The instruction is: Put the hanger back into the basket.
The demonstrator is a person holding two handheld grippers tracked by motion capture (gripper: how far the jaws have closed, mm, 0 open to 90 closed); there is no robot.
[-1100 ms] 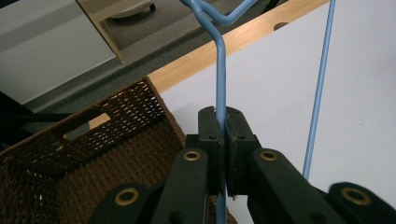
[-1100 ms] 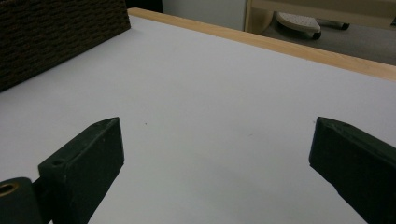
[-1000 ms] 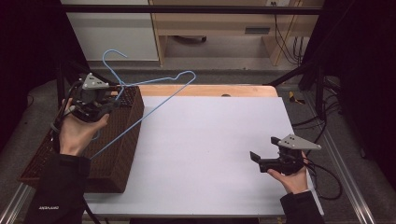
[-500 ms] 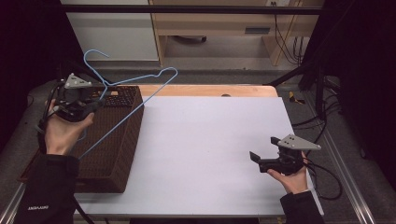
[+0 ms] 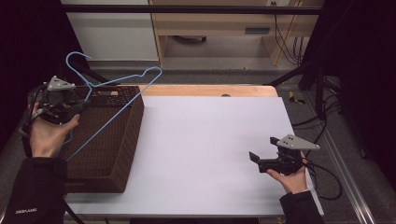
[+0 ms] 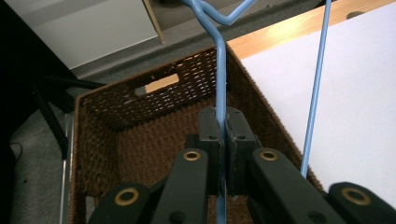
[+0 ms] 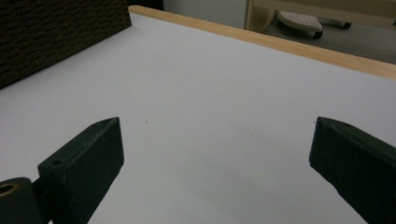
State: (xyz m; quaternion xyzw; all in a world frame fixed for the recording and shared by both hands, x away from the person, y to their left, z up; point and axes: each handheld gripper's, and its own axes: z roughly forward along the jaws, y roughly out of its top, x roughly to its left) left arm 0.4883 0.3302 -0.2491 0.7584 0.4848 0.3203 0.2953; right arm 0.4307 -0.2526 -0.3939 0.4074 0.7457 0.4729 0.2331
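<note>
While my left tool is clamping its pads tight on a light blue wire hanger, I am holding that hanger tilted above the open wicker basket at the left end of the table. Thin and glossy, the hanger is showing its hook curling up and away past the basket's far rim, while one long straight side is slanting down across the basket toward my left sleeve. In the left gripper view the wire is running straight up between the two closed pads, bending into the twisted neck near the top, and a second blue strand is passing beside the basket's edge. My right tool is resting low over the bare white table at the near right, its jaws standing wide apart with nothing between them.
</note>
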